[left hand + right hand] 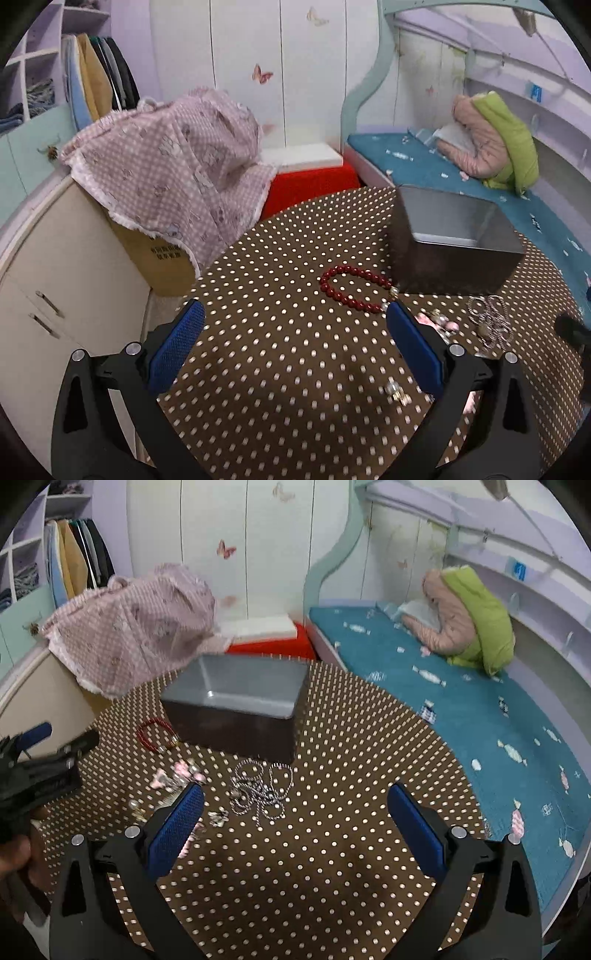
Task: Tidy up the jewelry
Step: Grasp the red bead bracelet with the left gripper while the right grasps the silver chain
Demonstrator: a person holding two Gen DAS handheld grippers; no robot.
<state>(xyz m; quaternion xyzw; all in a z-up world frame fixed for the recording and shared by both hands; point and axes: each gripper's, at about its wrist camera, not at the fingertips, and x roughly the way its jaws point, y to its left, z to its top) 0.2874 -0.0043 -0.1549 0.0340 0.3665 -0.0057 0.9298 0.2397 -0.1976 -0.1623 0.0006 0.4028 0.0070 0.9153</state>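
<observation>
Jewelry lay scattered on the polka-dot tablecloth (332, 849) in front of one grey open box (240, 701), which sat centre-left in the right wrist view and looked empty. One red bead bracelet (351, 291) rested just left of the box, touching or nearly touching its lower corner. One tangled silver chain (262, 794) lay below the box, and a few pink-and-silver small pieces (177, 775) sat left of the chain; blur kept me from counting them. One small earring-like piece (397, 393) lay near the lower right of the left wrist view.

Both the left gripper (295, 332) and the right gripper (295, 812) were spread wide and held nothing.

The bracelet would probably be light, limp and smooth-beaded; pinching across one bead strand seemed safest. The chain would likely droop and snag, so a grab at the bunched middle looked best.
</observation>
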